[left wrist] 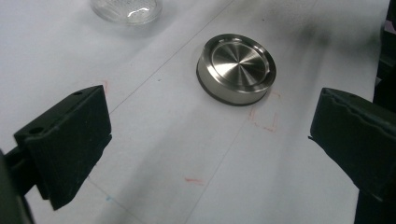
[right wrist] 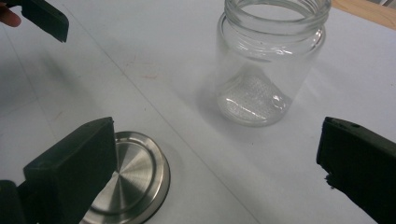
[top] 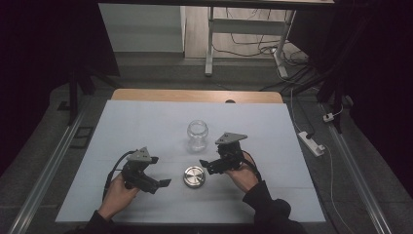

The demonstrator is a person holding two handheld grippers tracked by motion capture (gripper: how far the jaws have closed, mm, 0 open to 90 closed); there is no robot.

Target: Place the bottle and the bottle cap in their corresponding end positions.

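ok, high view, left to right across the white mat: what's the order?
Left claw → metal lid → right claw. The glass jar stands farther back, above the lid and right claw in the picture, so its place in the order is unclear.

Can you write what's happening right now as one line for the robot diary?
left gripper: open, beside metal lid | right gripper: open, beside lid | glass jar: upright, uncapped | lid: flat on table

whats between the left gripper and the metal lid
Nothing: bare white table sheet runs from the open left gripper to the metal lid, with faint red marks, as the left gripper view shows.
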